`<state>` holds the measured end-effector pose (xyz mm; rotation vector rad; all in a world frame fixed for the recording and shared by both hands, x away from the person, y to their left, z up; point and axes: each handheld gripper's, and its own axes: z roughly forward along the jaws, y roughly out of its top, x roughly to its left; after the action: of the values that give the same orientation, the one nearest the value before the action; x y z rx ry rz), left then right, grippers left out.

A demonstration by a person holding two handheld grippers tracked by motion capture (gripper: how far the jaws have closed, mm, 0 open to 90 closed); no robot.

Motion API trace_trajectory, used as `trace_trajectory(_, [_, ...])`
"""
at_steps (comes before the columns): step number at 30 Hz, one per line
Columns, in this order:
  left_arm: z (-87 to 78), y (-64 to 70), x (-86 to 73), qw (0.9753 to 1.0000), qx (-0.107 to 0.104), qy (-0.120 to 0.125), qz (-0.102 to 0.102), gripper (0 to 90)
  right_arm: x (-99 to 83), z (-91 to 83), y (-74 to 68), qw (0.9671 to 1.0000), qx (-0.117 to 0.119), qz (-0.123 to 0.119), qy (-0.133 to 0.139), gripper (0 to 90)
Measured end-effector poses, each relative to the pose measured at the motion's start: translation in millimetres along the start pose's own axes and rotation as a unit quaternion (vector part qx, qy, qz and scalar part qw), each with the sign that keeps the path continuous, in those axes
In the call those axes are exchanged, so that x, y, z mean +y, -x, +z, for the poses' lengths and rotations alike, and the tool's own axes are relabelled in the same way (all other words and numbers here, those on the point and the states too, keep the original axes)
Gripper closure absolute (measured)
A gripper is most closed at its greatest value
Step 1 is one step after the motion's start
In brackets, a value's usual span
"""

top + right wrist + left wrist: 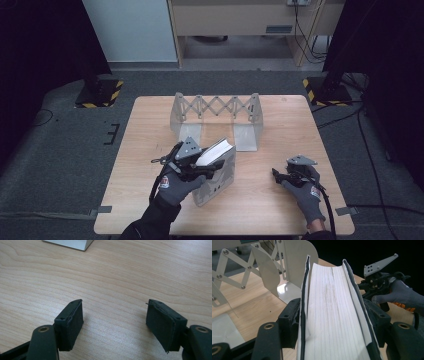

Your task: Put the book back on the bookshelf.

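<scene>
We note the left gripper [192,162] has its jaws clamped across the book [332,315], held above the counter [280,200] centre with the rack [216,107] straight beyond toward the far edge; the right gripper's [115,322] jaws are spread, empty.

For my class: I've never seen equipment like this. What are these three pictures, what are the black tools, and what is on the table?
A person wearing grey gloves holds a hand-operated claw in each hand; there is no robot arm. The high view looks down on a wooden table from above the person. The other two pictures come from small cameras riding on each claw, looking along its black jaws.

The left claw is clamped on a thick book, its jaws pressing on both covers, with the white page edges facing the camera. The right claw is open and holds nothing, just above bare wood.

At the back of the table stands a metal expanding bookend rack with a scissor-like lattice.
</scene>
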<state>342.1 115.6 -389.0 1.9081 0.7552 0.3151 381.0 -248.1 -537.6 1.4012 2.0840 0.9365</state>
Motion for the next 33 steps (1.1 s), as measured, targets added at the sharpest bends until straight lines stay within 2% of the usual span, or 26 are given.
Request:
trace_trajectory(3, [-0.2, 1.5, 0.1, 1.0000, 0.000, -0.003, 0.002, 44.3, 0.0, 0.0, 0.0, 1.0000, 0.000, 0.000, 0.000, 30.0])
trace_trajectory(7, [-1.0, 3.4, -0.7, 0.9998, 0.016, 0.008, 0.012, 49.1, 0.0, 0.0, -0.1, 1.0000, 0.000, 0.000, 0.000, 29.9])
trace_trajectory(13, [-2.1, 3.9, -1.2, 0.9995, 0.024, 0.018, 0.012, 51.3, 0.1, 0.0, -0.2, 1.0000, 0.001, 0.001, 0.000, 29.8])
trace_trajectory(17, [-4.7, 1.3, -1.2, 0.9994, 0.028, 0.021, 0.005, 51.8, 0.1, -0.2, 0.3, 1.0000, 0.003, 0.000, -0.001, 29.7])
trace_trajectory(25, [-33.8, -7.9, 8.8, 0.9977, 0.044, 0.051, -0.011, 51.8, 0.2, -0.1, 0.0, 1.0000, 0.002, 0.002, -0.001, 29.6])
trace_trajectory(29, [-47.7, -17.3, 11.0, 0.9960, 0.067, 0.056, -0.017, 51.9, 0.2, 0.0, 0.1, 1.0000, 0.002, 0.002, -0.001, 29.6])
trace_trajectory(33, [-56.5, -32.2, 9.0, 0.9933, 0.095, 0.058, -0.029, 51.9, 0.2, 0.0, -0.2, 1.0000, 0.002, 0.002, -0.001, 29.4])
